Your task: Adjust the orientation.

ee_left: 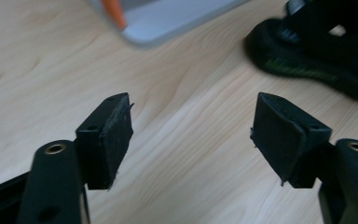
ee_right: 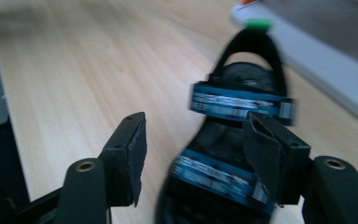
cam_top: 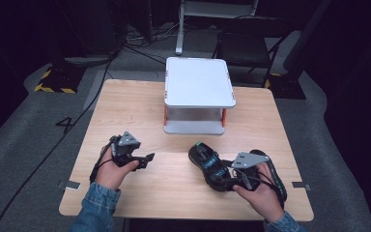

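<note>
— What is seen on the wooden table (cam_top: 140,121)?

— A black sandal (cam_top: 207,164) with blue straps is laid on the near right part of the table, in front of a white two-tier stand (cam_top: 198,94) placed at the far middle. A second sandal (cam_top: 275,181) is partly hidden under the person's right hand.

— How are the tongs held?

— The right gripper (ee_right: 193,151) is held just over the strapped sandal, its jaws spread apart and nothing pressed by the pads; part of the sandal is seen between them. The left gripper (ee_left: 191,135) is held well apart from the sandals, over bare wood, its jaws wide open and nothing caught between them.
</note>
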`<state>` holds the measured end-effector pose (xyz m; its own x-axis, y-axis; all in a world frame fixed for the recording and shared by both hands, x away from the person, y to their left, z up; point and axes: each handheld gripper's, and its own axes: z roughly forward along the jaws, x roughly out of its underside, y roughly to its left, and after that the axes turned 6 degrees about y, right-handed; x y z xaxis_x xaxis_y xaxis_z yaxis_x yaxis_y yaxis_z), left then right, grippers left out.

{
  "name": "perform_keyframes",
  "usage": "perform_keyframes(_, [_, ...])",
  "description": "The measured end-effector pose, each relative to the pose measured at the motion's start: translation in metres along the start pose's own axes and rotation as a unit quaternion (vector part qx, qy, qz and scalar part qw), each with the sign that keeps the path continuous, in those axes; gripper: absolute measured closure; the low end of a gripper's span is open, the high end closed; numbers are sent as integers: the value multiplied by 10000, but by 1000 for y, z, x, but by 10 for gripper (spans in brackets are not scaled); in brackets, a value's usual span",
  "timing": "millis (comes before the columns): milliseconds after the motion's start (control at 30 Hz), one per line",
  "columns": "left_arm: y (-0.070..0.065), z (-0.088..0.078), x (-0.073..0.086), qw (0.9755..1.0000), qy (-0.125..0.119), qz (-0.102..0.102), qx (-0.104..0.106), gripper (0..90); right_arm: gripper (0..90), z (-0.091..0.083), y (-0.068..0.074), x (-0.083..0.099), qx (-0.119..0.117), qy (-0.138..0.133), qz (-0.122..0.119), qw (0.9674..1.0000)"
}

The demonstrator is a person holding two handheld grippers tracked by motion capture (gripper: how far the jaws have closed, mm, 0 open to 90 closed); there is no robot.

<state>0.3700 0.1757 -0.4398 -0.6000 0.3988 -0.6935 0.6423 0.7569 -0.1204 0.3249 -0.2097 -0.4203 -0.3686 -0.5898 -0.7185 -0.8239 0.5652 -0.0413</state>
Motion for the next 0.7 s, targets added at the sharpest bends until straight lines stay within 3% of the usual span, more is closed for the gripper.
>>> perform_keyframes(33, [-6, 4, -6, 9999, -74, 40, 97, 320, 404, -5, -3, 2, 94, -50, 80, 9999])
perform_keyframes(67, [-15, 10, -17, 9991, -194, 154, 344, 335, 405, -10, -6, 5, 187, -97, 155, 9997])
perform_keyframes(100, [-15, 10, -17, 9991, -194, 154, 344, 350, 407, -14, -8, 7, 259, -124, 215, 9994])
perform_keyframes(133, [-26, 19, -30, 9973, -315, 302, 593, 366, 409, -20, -11, 11, 354, -160, 315, 9987])
perform_keyframes(167, [-26, 19, -30, 9973, -315, 302, 593, 371, 410, -24, -13, 14, 423, -200, 385, 9982])
perform_keyframes(200, [-30, 23, -36, 9966, -337, 404, 628, 371, 410, -24, -13, 14, 423, -200, 385, 9982])
perform_keyframes(233, [-37, 31, -46, 9956, -404, 532, 661, 393, 411, -32, -17, 20, 524, -240, 535, 9969])
perform_keyframes(300, [-41, 38, -53, 9948, -401, 564, 751, 404, 411, -37, -20, 25, 610, -253, 658, 9956])
perform_keyframes(333, [-47, 48, -60, 9944, -339, 658, 755, 415, 410, -39, -21, 27, 660, -242, 699, 9951])
perform_keyframes(367, [-47, 48, -60, 9944, -339, 658, 755, 425, 410, -40, -22, 28, 682, -240, 724, 9948])
perform_keyframes(467, [-61, 74, -72, 9919, -135, 746, 1018, 435, 411, -43, -22, 33, 734, -211, 781, 9940])
perform_keyframes(600, [-65, 91, -79, 9915, 8, 893, 942, 456, 409, -46, -21, 35, 749, -218, 806, 9937])
perform_keyframes(700, [-67, 98, -80, 9911, 112, 906, 965, 536, 409, -46, -21, 37, 740, -204, 835, 9935])
